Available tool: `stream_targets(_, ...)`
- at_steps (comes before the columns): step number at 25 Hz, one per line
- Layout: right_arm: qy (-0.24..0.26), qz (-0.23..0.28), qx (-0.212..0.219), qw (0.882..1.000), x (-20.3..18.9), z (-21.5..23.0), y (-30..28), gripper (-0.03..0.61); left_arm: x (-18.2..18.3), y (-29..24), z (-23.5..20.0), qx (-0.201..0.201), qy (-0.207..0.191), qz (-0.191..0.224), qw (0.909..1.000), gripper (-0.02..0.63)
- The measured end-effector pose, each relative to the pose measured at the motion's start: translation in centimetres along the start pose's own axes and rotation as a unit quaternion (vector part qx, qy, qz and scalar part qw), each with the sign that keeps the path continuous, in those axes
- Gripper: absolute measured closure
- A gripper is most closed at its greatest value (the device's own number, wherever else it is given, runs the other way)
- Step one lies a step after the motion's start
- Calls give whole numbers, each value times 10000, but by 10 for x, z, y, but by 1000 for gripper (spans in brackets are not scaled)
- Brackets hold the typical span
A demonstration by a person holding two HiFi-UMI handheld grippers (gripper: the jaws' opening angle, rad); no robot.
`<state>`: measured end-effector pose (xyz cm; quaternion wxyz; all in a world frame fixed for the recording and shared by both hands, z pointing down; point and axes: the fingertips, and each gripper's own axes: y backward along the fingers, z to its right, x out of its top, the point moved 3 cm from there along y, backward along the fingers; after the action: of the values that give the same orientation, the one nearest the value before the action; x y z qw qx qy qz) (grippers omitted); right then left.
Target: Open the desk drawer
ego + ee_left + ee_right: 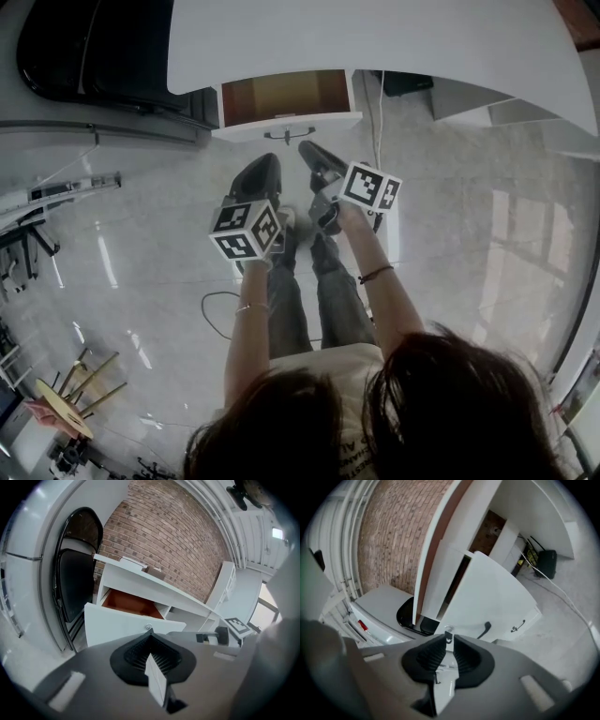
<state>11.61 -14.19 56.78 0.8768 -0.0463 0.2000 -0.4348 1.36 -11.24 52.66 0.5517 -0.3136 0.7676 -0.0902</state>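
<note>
The white desk (375,37) has its drawer (281,96) pulled out, and the brown inside shows from above. The drawer's white front (286,125) carries a small handle (291,134). Both grippers hang below that front, apart from it. My left gripper (267,164) is shut, its pads meeting at the tips (149,632), with the open drawer (131,605) ahead of it. My right gripper (311,150) is rolled sideways and stands open by a narrow slit (448,637) with nothing in it. A small metal knob (448,631) lies just beyond its tips.
A black chair (84,47) stands left of the desk. Under the desk a cable runs to a black box (546,562). A brick wall (164,541) rises behind. White shelving (497,112) is at the right, a wooden stool (66,403) at lower left.
</note>
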Motion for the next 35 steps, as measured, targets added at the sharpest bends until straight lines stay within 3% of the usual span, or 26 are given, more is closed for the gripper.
stream_targets(6,1314,-320,85,9908,14,-65,22,532,28,29,29,-121,-85,148,9998,614)
stream_targets(12,2403,-490,132,9694,23,-126,44,538,63,62,53,-283,-327,342,9985,614)
stream_targets(22,3376,-487,458,9389,33,-198,76,559,110,103,90,-508,-716,671,9939,614)
stream_targets(35,4071,-394,816,9089,34,-251,99,575,142,137,113,-588,-977,1073,9877,614)
